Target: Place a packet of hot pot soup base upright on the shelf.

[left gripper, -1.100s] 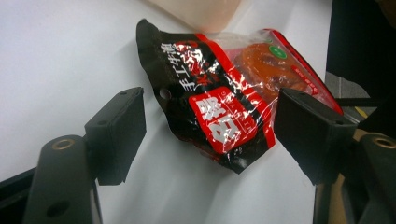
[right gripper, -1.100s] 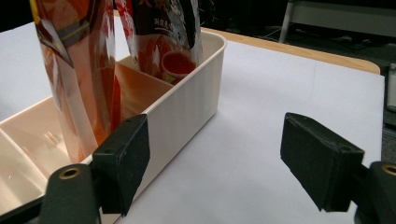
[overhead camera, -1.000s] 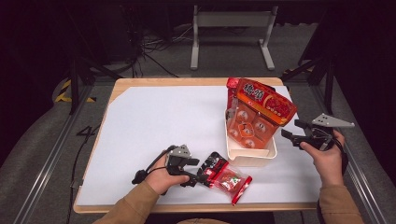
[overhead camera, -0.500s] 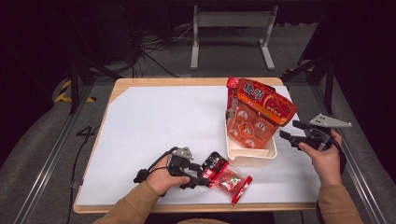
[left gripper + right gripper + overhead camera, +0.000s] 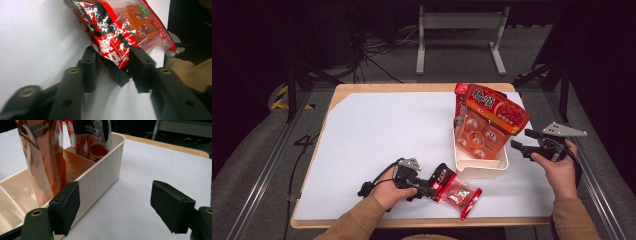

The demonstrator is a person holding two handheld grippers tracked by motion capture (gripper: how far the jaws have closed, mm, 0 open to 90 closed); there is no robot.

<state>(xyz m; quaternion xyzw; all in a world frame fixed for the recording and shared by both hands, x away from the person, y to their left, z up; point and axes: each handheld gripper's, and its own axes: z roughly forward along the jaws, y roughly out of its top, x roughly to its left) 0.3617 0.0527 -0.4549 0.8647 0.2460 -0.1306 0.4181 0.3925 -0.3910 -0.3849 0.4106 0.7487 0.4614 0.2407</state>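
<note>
We see our left hand-held gripper (image 5: 111, 68), jaws just closing, grasping the near end of the red snack packet (image 5: 117, 32) lying flat just before the white bin (image 5: 479, 167).

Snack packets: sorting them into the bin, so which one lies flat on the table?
The red-and-black packet between the left gripper jaws; the others stand in the cream bin.

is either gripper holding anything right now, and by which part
The left gripper has just been closing on the red snack packet, its jaws on either side of the packet's dark end; whether they clamp it yet cannot be told. The right gripper is open, holding nothing.
</note>
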